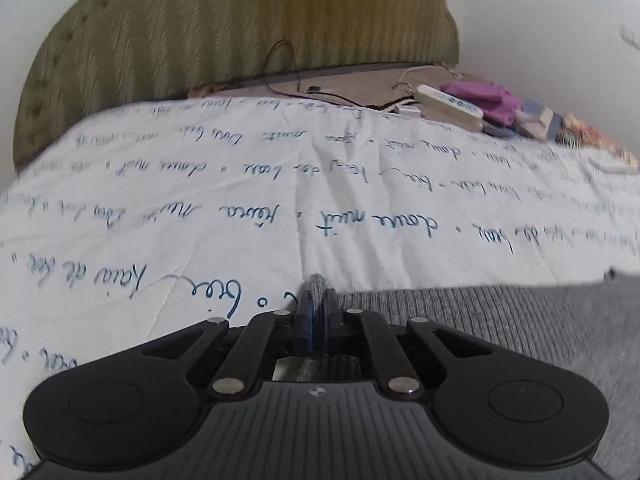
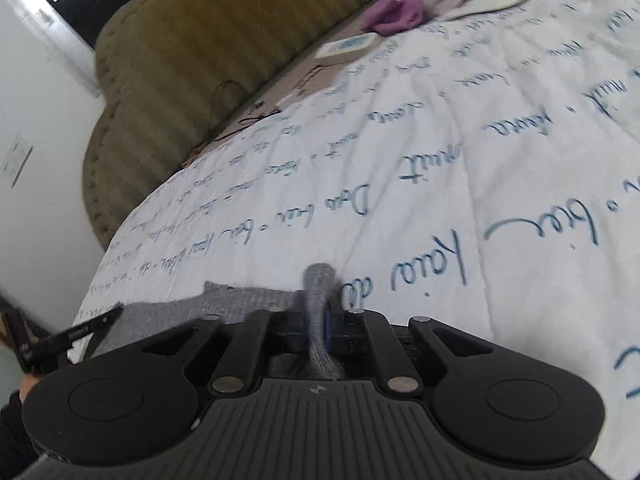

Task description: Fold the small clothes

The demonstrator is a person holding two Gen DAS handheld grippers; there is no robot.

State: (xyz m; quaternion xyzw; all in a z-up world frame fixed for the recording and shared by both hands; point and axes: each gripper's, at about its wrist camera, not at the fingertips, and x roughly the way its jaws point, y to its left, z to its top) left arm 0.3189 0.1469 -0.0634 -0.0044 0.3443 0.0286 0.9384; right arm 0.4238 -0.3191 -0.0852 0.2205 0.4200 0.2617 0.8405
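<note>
Left wrist view: the left gripper [image 1: 316, 312] has its jaws pressed together on an edge of the grey garment [image 1: 500, 320], which spreads away from it over the script-printed quilt [image 1: 240, 200]. Right wrist view: the right gripper [image 2: 320, 316] likewise pinches a bunched corner of the same garment [image 2: 224, 304], its cloth trailing toward the quilt's [image 2: 440, 140] near edge. Beyond, against the olive headboard [image 1: 240, 28], lie a purple cloth [image 1: 480, 96] and a white remote [image 1: 448, 106]. Judged step: a fold in progress, both corners gripped. Next move calls for carrying both corners evenly across the quilt, then releasing.
</note>
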